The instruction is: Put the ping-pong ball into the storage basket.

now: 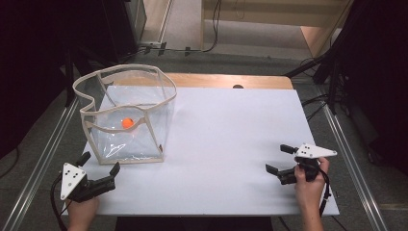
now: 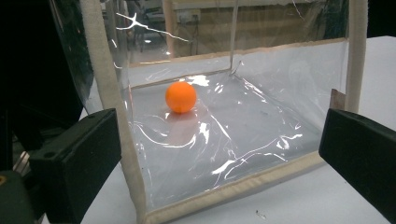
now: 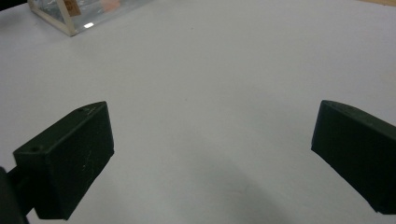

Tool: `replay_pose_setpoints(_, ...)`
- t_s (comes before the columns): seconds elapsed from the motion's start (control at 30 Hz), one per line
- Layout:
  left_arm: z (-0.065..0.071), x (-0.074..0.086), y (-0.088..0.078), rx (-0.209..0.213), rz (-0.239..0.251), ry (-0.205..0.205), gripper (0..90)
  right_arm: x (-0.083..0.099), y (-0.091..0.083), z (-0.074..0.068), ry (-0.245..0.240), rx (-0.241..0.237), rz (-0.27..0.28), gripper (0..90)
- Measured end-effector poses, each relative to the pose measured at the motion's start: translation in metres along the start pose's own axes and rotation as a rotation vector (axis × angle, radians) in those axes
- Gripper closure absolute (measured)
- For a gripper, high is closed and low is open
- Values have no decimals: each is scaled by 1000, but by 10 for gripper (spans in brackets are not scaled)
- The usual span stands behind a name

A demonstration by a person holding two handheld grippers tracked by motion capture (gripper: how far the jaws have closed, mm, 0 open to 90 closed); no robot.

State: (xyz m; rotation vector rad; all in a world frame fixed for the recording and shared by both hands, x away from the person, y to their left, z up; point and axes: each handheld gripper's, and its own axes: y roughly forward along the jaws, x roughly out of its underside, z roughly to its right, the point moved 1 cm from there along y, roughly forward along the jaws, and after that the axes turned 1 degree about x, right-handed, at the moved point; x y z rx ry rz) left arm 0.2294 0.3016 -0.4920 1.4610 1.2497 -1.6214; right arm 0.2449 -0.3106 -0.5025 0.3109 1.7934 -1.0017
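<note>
Right gripper view: bag cropped, ball blurred.

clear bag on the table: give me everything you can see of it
The clear bag is a boxy, open-topped container of transparent, wrinkled plastic film with beige fabric trim along its edges and rim. It stands upright on the white table top, at the far left, its rim wavy and sagging. An orange ball rests on its floor. The left gripper sits just in front of its near corner, jaws open, not touching it.
</note>
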Motion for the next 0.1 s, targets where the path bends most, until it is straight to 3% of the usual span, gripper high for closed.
replay_pose_setpoints(0.1, 0, 0, 0, 1, 0, 1, 0, 0, 1, 0, 3, -2, -7, 0)
